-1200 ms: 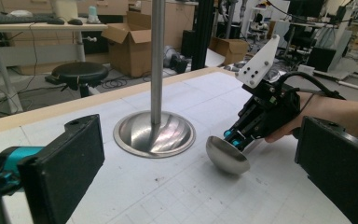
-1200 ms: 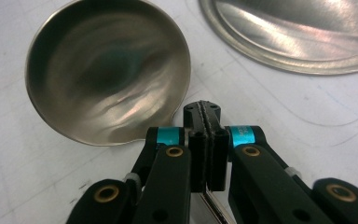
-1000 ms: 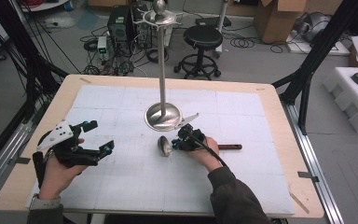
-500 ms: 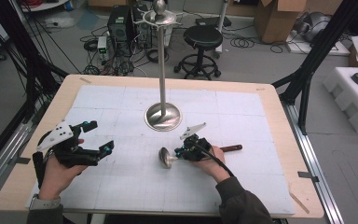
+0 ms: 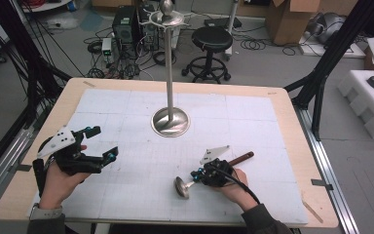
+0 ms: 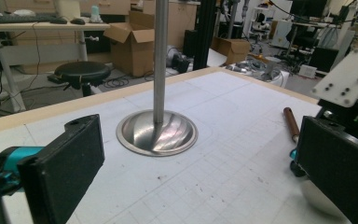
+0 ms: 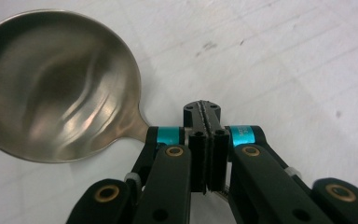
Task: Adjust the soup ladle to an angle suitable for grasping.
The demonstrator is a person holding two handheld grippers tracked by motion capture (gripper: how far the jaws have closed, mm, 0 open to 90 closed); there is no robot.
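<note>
A ladle with a round steel bowl [image 5: 181,186] [image 7: 51,84] and a brown handle [image 5: 241,158] lies low over the white gridded mat, right of centre near the front. My right gripper [image 5: 199,175] [image 7: 204,116] is shut on its thin stem just behind the bowl. The bowl points left and the handle runs back to the right. My left gripper [image 5: 102,143] [image 6: 203,186] is held open over the mat's left side with nothing between its jaws. It faces the stand's round base [image 6: 157,133] and the ladle handle [image 6: 290,123].
A tall steel stand [image 5: 170,122] with a hooked top [image 5: 166,17] rises from the middle of the mat. The wooden table edge [image 5: 292,122] frames the mat. Beyond the table are a stool [image 5: 212,39], cables and boxes on the floor.
My right gripper has carried the ladle from beside the stand's base toward the near edge and a little to the right. The left gripper has stayed where it was.
</note>
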